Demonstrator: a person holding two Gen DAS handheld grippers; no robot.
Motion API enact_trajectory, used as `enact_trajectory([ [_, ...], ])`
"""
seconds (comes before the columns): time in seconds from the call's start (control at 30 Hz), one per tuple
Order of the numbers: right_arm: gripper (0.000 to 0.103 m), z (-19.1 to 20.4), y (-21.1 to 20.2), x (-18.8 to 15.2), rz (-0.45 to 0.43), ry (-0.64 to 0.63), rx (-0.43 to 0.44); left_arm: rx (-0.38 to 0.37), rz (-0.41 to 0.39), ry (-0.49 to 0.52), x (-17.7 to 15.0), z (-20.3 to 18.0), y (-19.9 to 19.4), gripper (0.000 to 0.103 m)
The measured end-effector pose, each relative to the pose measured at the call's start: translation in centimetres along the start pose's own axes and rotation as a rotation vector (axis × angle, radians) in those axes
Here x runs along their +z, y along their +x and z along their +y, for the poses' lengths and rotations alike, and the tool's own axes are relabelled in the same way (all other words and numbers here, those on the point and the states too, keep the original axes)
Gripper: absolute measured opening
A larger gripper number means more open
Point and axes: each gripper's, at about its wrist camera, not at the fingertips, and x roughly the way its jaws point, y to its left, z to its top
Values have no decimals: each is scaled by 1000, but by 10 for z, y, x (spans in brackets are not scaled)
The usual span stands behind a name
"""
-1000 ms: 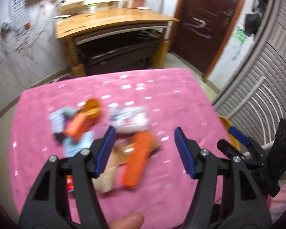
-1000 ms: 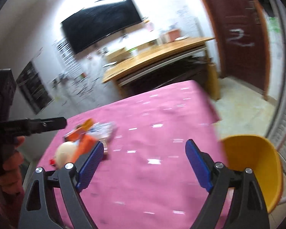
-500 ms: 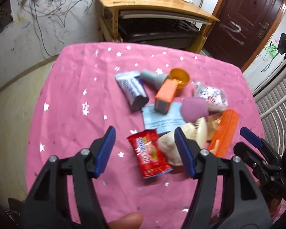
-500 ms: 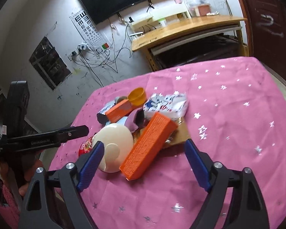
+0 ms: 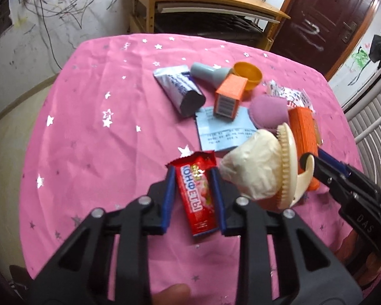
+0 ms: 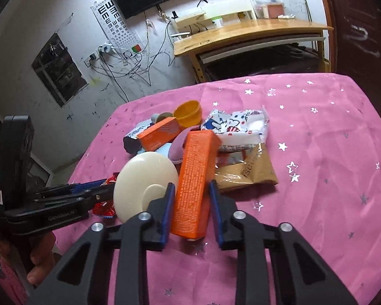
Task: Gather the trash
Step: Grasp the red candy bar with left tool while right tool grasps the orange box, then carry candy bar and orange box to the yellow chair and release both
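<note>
trash pile [image 5: 241,106] sits at twelve o'clock on the bench [image 5: 94,127]; left tongs [image 5: 194,199] clamp the red wrapper [image 5: 196,198], right tongs [image 6: 191,204] squeeze the orange box [image 6: 194,178]; only the right view shows the gold packet [image 6: 249,171].

The right hand-held gripper [image 6: 190,198] has its blue pads against both long sides of a tall orange carton [image 6: 195,180], which lies on the pink star-printed tabletop [image 6: 317,152]. At the carton's 9 o'clock, touching it, sits a cream round brush [image 6: 144,178]; at 3 o'clock lies a brown foil packet [image 6: 251,172]. At 12 o'clock are a cartoon-printed wrapper [image 6: 238,129], a yellow cup [image 6: 188,113] and a smaller orange box [image 6: 160,137]. The left hand-held gripper [image 6: 99,190] reaches in from 9 o'clock over a red candy wrapper [image 6: 104,206].
</note>
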Motion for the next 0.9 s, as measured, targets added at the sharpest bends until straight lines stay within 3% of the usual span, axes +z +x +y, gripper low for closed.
enact_trajectory([
  [0.13, 19, -5, -10, 0, -38, 10, 0, -29, -6, -22, -4, 6, -5, 22],
  [0.3, 19, -9, -22, 5, -67, 9, 15, -10, -57, -40, 3, 14, -27, 22],
  [0.6, 19, -39, -49, 11, -141, 46, -7, 15, -87, -8, 19, -9, -37, 22],
  [0.9, 19, -129, -102, 4, -253, 197, -127, -43, -110, 59, 40, -61, -38, 22],
])
